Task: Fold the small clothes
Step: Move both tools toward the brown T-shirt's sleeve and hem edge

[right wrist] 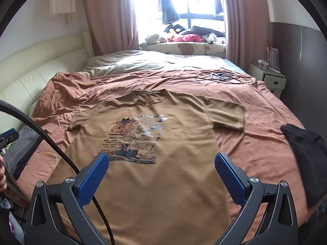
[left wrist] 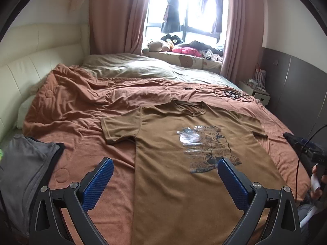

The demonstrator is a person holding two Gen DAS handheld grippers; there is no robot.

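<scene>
A brown T-shirt (left wrist: 184, 163) lies spread flat, print side up, on the rust-coloured blanket (left wrist: 81, 106) that covers the bed, its collar toward the window (left wrist: 190, 10) and its hem toward the cameras. Both short sleeves are spread out to the sides. The left hand-held gripper (left wrist: 165, 175) hangs above the shirt's lower left part with its blue-padded fingers (left wrist: 98, 183) wide apart and nothing between them. The right hand-held gripper (right wrist: 161, 171) hangs over the shirt's lower middle, its fingers likewise spread and empty. A grey garment (left wrist: 24, 173) lies at the bed's left edge, and a black garment (right wrist: 306, 159) lies on the blanket to the right of the shirt. Thin cables (right wrist: 220, 77) rest on the blanket beyond the collar.
</scene>
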